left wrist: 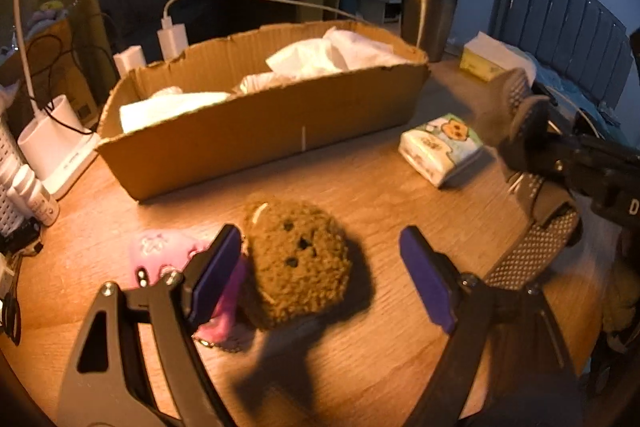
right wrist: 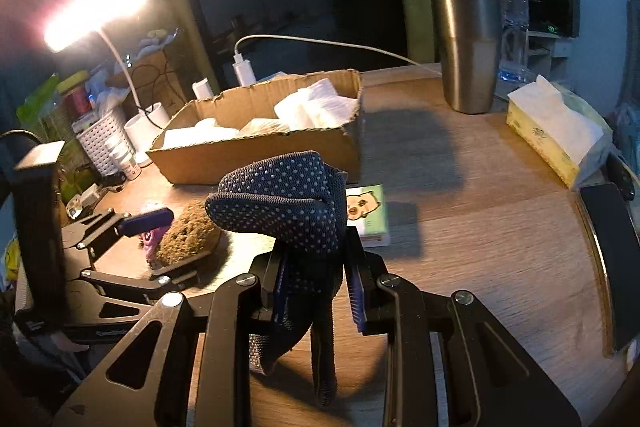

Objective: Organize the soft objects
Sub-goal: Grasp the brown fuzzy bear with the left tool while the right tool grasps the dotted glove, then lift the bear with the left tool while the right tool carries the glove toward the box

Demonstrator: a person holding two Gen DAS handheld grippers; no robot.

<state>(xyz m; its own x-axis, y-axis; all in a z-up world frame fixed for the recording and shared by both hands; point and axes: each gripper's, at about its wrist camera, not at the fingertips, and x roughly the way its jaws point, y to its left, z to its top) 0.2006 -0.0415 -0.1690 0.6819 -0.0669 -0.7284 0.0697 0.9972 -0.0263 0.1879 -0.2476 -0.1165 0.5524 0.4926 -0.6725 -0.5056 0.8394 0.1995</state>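
We take the cardboard box (left wrist: 264, 131) as our landmark: it stands at the far side of the wooden table (left wrist: 360, 195) and already holds crumpled white tissues (left wrist: 320, 57), so we read it as the place where the soft things are being gathered. In front of the box, on our near side, the brown fuzzy toy (left wrist: 298, 261) lies flat on the table, with a pink plush toy (left wrist: 168, 253) touching its left edge. Our left gripper (left wrist: 320, 269) hangs over the brown toy with its purple pads spread wide, one on either side of it and not pressing on it, which looks to us like a line-up for a grasp not yet made; the left pad sits over the seam between the two toys, so it may catch the pink one as well. Our right gripper (right wrist: 318, 281) is pinching a dark dotted glove (right wrist: 280, 203), its pads drawn in on the fabric while the glove's fingers droop below and its bulk folds over in front, held clear of the table, nearer us than the box's right end. A small tissue pack (left wrist: 440, 147) waits in front of the box's right corner.
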